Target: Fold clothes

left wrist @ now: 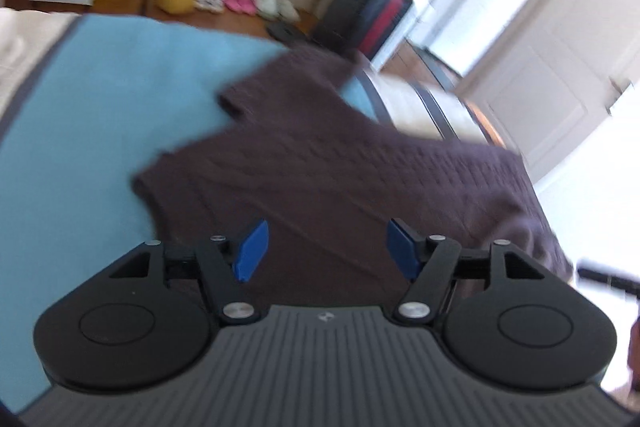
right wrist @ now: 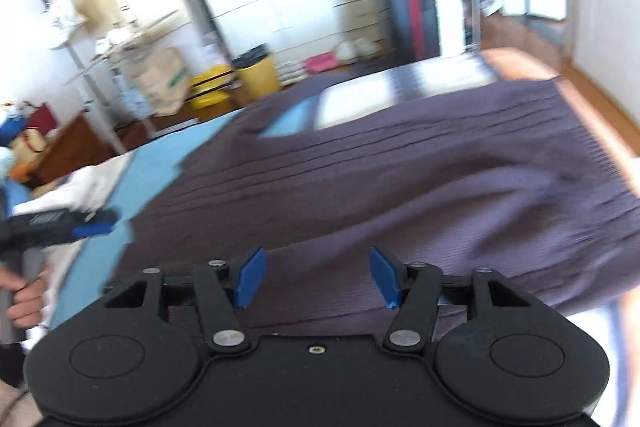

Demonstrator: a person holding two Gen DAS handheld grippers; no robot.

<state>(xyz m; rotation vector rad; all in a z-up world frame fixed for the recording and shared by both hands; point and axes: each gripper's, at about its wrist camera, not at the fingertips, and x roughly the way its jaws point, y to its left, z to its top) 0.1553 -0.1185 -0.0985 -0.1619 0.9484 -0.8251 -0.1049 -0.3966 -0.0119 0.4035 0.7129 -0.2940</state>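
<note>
Sweater (left wrist: 344, 163) (dark purple) on blue cloth (left wrist: 80, 131), 2 hand-held grippers agape

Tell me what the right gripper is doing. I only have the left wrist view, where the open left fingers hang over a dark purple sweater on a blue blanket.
Observer: The right gripper is open, with nothing between its fingers, above the sweater.
Operator: Where does the left gripper sit from that side?
Observer: The left gripper is beside the sweater's edge, over the blue blanket, with a hand on its handle.
Operator: And the hem?
Observer: The ribbed hem lies to the right, near the bed's edge.
</note>
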